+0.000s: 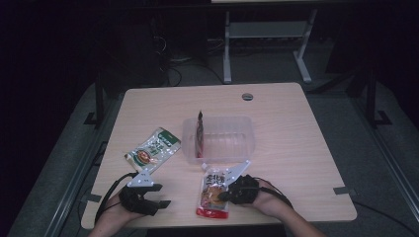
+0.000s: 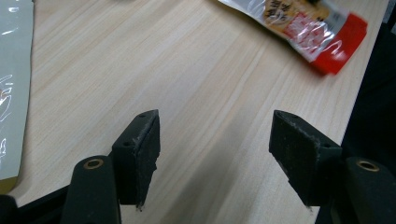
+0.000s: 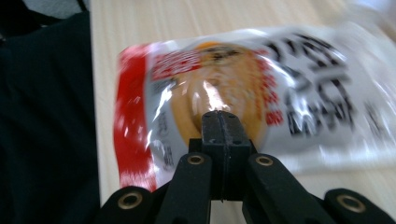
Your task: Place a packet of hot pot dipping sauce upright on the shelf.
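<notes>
A red and white snack packet lies flat near the table's front edge. My right gripper is shut, its jaws pressed together with the tips at the packet's middle; no film shows between them. My left gripper stands open over bare wood at the front left, with nothing between its fingers. A green and white packet lies just beyond it. The red packet sits off to the right in the left gripper view.
A clear plastic tub stands mid-table with a dark packet upright against its left wall. The wooden table has a round cable hole at the back. A desk frame stands on the floor beyond.
</notes>
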`<state>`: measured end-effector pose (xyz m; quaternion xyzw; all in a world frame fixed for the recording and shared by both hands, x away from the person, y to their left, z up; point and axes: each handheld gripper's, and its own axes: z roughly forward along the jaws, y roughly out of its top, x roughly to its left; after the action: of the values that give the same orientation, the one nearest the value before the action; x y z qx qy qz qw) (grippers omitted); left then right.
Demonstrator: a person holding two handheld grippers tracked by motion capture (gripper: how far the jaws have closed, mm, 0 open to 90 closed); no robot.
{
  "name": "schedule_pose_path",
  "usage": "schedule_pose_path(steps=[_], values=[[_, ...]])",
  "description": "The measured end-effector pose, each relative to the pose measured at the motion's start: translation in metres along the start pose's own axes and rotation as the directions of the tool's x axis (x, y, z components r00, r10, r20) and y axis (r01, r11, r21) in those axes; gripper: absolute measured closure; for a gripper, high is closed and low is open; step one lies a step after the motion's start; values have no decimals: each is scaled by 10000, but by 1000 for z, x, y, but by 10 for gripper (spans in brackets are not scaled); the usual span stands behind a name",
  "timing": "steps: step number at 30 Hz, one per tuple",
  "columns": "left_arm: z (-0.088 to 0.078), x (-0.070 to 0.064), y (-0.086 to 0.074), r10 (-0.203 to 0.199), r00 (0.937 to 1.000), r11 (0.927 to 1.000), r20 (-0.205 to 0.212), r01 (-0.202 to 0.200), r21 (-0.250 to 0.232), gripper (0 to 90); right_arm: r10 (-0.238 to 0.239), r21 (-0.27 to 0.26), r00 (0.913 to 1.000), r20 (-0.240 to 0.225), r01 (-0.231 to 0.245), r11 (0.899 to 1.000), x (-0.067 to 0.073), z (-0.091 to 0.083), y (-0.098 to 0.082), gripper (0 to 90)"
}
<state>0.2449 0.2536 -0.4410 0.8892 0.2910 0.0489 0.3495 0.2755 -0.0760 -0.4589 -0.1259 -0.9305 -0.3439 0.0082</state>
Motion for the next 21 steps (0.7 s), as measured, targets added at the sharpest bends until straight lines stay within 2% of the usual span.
schedule_pose_path(steps=[2, 8, 14, 18, 20, 21], values=[[0, 1, 0, 29, 10000, 10000, -3, -29, 16, 334, -179, -1, 9998, -32, 179, 9998, 5, 5, 5, 898], [0, -1, 1, -66, 9999, 10000, 85, 66, -35, 358, -203, -163, 9989, -416, 197, 9997, 9, 18, 18, 898], [0, -3, 4, -64, 9996, 10000, 292, 66, -73, 462, -515, -375, 9966, -646, 491, 9981, 14, 34, 37, 898], [0, -8, 9, 12, 9990, 9999, 445, -6, -154, 589, -502, -676, 9972, -559, 463, 9966, 13, 29, 43, 897], [1, -9, 13, 131, 9984, 9998, 548, -124, -125, 671, -309, -849, 9991, -304, 282, 9960, 9, 19, 39, 896], [2, -11, 15, -2, 9982, 10000, 604, 6, -58, 742, -122, -898, 9997, -201, 104, 9959, 6, 14, 37, 884]])
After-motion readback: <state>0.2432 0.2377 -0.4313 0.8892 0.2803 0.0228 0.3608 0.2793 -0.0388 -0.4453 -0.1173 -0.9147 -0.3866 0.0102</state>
